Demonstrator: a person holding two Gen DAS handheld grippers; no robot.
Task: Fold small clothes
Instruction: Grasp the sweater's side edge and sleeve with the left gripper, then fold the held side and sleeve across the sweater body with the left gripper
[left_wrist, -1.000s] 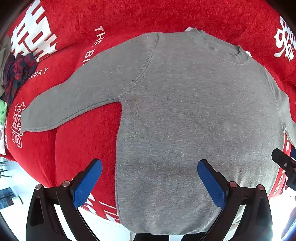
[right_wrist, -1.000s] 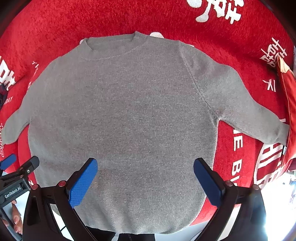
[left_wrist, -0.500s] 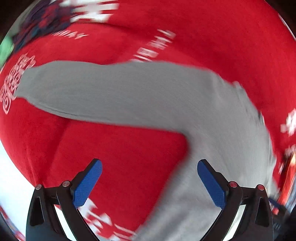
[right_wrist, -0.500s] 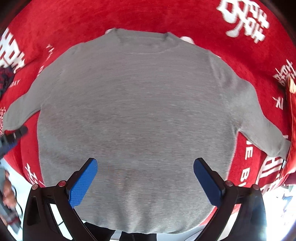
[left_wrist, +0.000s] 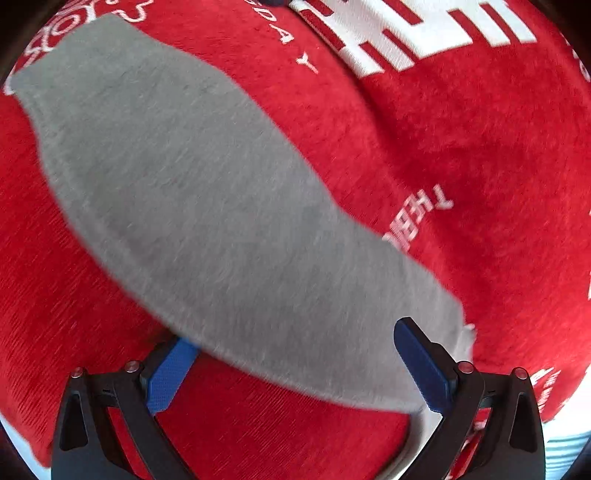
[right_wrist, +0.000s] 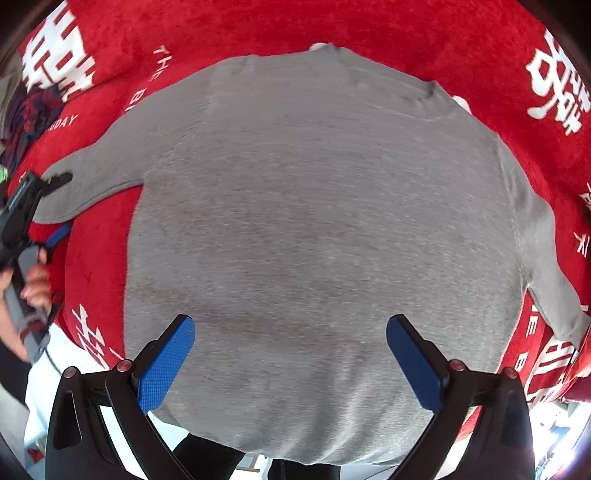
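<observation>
Jaws apart on both the left gripper and right gripper, the grey sweater lies flat on the red blanket, no fold yet made.

Left wrist view close over sweater sleeve; right wrist view higher, whole sweater; sleeve shared.

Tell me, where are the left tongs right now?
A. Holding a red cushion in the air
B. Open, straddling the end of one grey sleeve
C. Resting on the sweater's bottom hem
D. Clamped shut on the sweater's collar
B: the left tongs stand open with the grey sleeve running between their blue pads, not yet pinched.
</observation>
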